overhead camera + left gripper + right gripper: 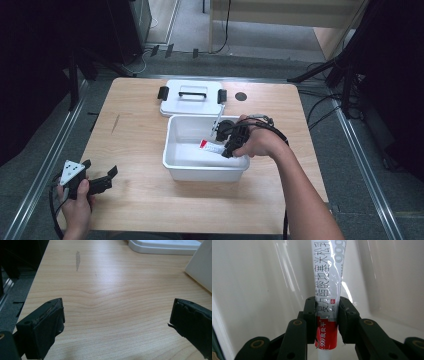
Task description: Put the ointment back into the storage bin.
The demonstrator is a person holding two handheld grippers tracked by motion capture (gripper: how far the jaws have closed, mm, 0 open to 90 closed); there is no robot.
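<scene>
Ointment tube [327,302], white and silver with a red band and printed characters: pinched across its width between the two black jaws of the right gripper [327,315], inside the white bin [172,150]. In the high view the tube [212,146] lies low in the bin, its red part toward the middle, the right gripper [231,142] reaching in over the bin's right rim with the hand behind it. The bin's glossy white walls close in on both sides of the tube in the right gripper view; whether the tube touches the floor of the bin cannot be told.

Behind the bin, just touching or nearly so, the white lid [192,97] lies flat on the table [135,130], handle up, black clasps at each end. A small dark round mark [241,96] sits on the tabletop to the lid's right.

Left gripper [97,182]: near the table's front left corner, well apart from the bin, jaws spread wide with bare wood between them. A grey smear [77,260] marks the wood ahead of it.
</scene>
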